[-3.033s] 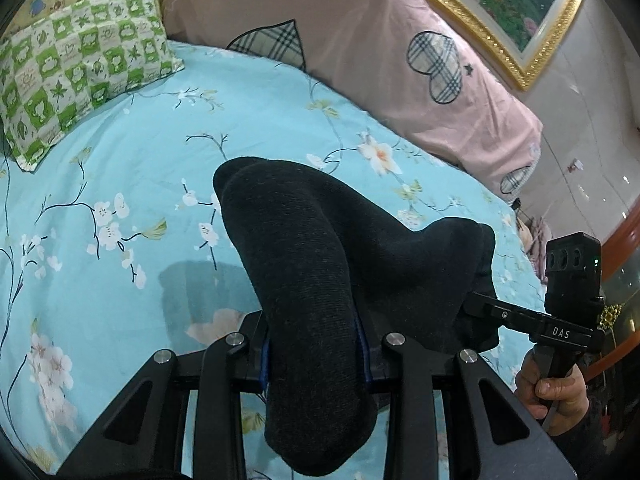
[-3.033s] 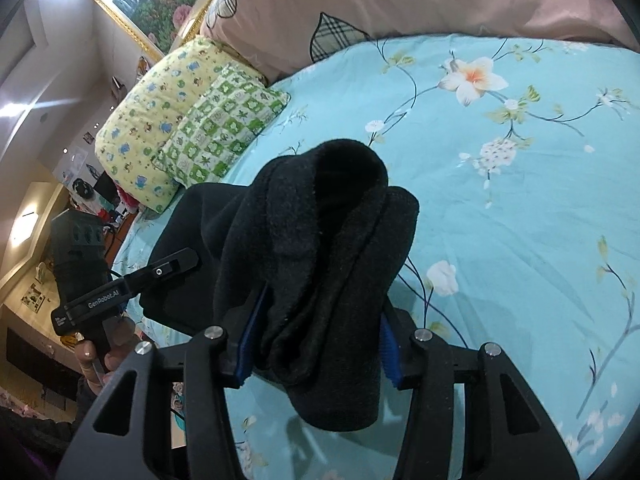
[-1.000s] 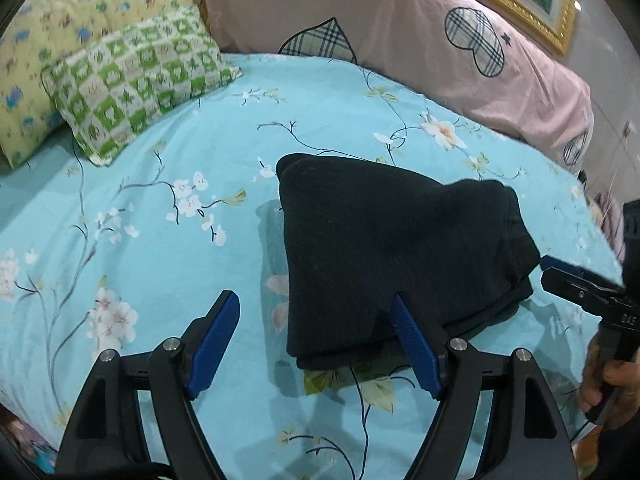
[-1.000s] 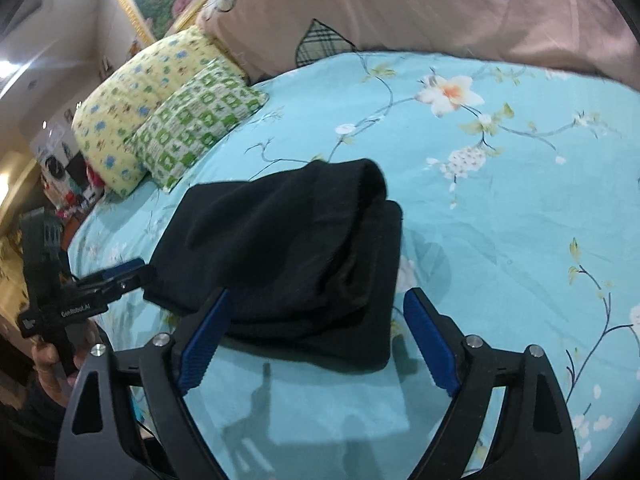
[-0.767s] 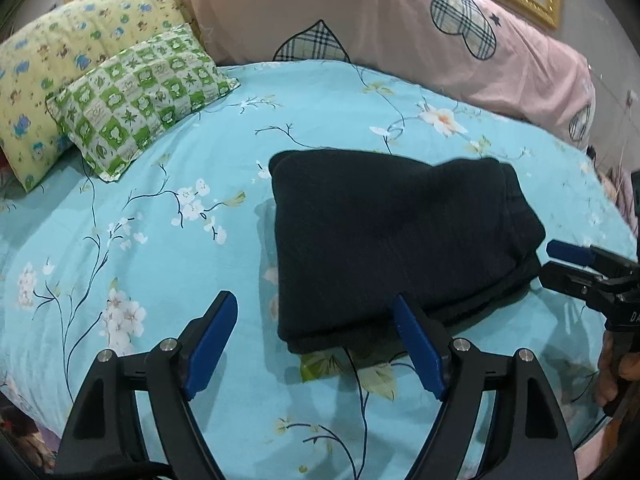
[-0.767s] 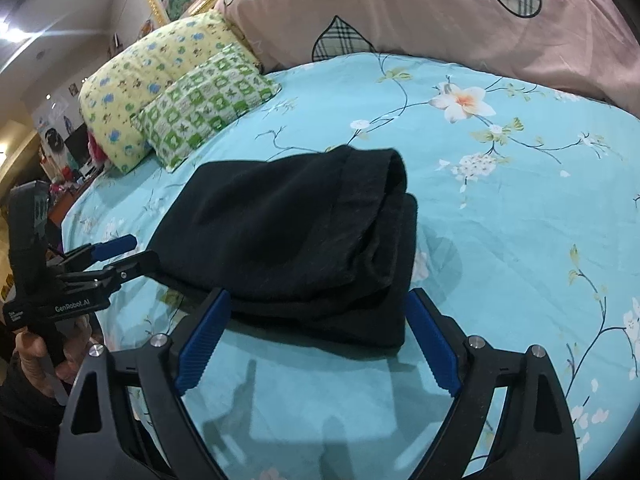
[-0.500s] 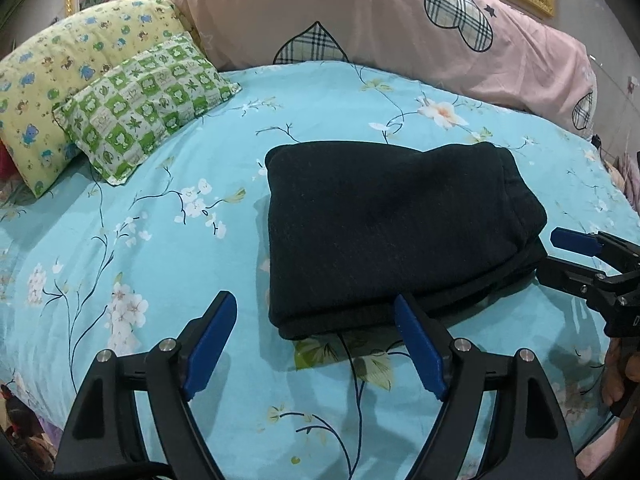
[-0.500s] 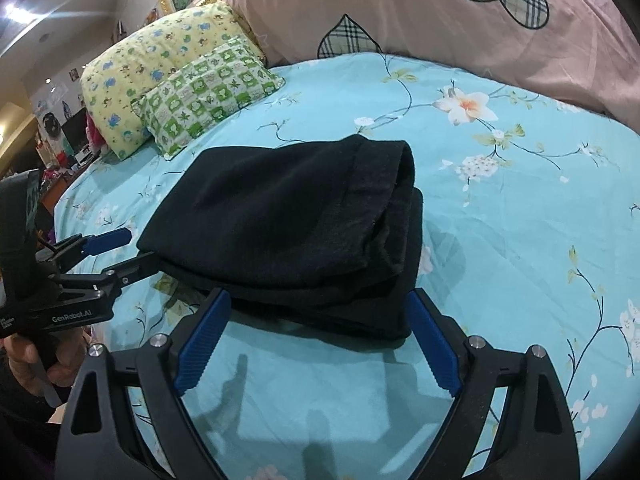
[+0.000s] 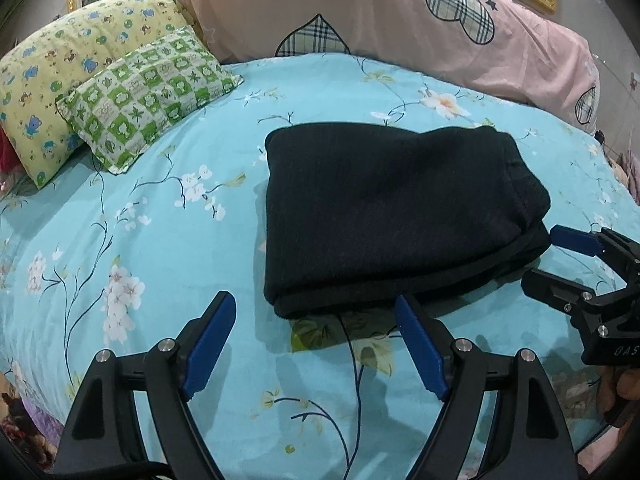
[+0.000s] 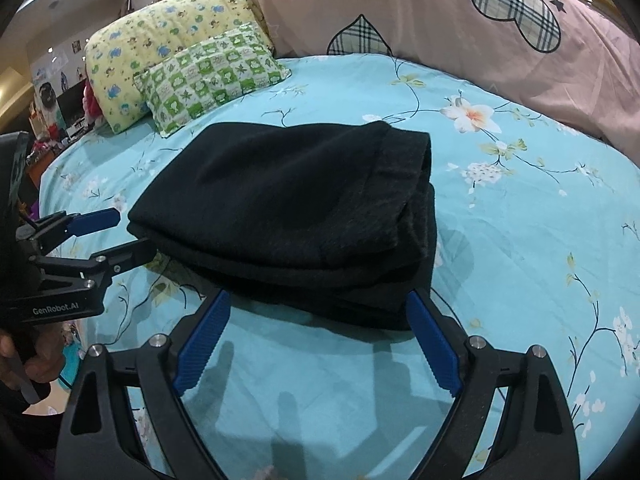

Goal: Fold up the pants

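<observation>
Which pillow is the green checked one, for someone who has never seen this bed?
Start at the long pink bolster across the head of the turquoise bedsheet. At its left end lie two pillows; the green checked pillow is the smaller, leaning on the yellow cartoon-print pillow.

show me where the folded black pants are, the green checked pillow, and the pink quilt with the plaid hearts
Folded black fleece pants (image 9: pixel 384 208): left wrist view, middle of the top layer.
Green-and-white checked pillow (image 9: pixel 152 92): left wrist view, centre of its face.
Pink quilt with plaid hearts (image 10: pixel 440 12): right wrist view, plain pink fabric between the heart patches.
</observation>
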A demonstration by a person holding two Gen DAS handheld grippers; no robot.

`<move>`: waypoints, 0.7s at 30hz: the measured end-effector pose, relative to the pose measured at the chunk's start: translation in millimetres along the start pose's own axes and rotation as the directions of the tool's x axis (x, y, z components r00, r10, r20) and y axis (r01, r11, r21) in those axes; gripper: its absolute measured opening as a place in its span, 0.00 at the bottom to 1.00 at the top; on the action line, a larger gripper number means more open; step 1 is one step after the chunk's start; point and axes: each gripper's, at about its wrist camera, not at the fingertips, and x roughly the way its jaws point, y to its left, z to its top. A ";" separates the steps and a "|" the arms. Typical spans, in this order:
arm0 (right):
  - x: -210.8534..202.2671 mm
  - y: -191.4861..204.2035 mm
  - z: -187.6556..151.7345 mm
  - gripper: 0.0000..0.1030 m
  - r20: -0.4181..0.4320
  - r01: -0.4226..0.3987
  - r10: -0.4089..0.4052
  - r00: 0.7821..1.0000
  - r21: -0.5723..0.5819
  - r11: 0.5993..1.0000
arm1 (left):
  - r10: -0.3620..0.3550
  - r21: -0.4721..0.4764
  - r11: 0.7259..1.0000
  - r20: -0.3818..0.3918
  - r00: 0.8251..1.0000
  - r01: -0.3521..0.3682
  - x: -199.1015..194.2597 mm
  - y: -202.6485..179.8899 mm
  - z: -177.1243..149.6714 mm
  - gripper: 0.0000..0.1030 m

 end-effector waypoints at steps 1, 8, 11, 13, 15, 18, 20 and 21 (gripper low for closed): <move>0.1 0.2 -0.6 0.87 0.002 0.004 -0.004 1.000 0.000 1.000 | 0.002 -0.002 1.000 -0.001 1.000 -0.002 0.4 0.6 -1.0 0.80; 0.1 -2.3 -2.9 0.87 0.016 0.011 -0.011 1.000 0.016 1.000 | 0.015 -0.003 1.000 -0.001 1.000 -0.015 2.4 1.2 -5.3 0.81; -0.1 -2.6 -4.3 0.87 0.021 0.009 -0.010 1.000 0.020 1.000 | 0.019 0.003 1.000 -0.003 1.000 -0.019 3.4 -0.4 -7.4 0.81; 0.0 -2.7 -4.3 0.89 0.019 0.012 -0.012 1.000 0.019 1.000 | 0.024 0.005 1.000 -0.002 1.000 -0.024 3.9 -0.8 -8.3 0.81; 0.4 -2.2 -4.3 0.90 0.018 0.016 -0.017 1.000 0.015 1.000 | 0.024 0.002 1.000 0.000 1.000 -0.024 4.3 -0.5 -8.2 0.81; 1.1 -1.3 -5.0 0.91 0.018 0.022 -0.022 1.000 0.005 1.000 | 0.027 -0.002 1.000 0.005 1.000 -0.027 3.7 0.3 -8.7 0.81; 1.9 -0.3 -5.4 0.91 0.018 0.024 -0.024 1.000 0.001 1.000 | 0.032 -0.001 0.999 0.006 0.999 -0.032 4.2 0.8 -8.6 0.81; 2.2 -0.2 -5.8 0.92 0.017 0.025 -0.025 1.000 0.000 1.000 | 0.034 -0.001 0.999 0.007 0.999 -0.034 4.3 1.3 -8.5 0.81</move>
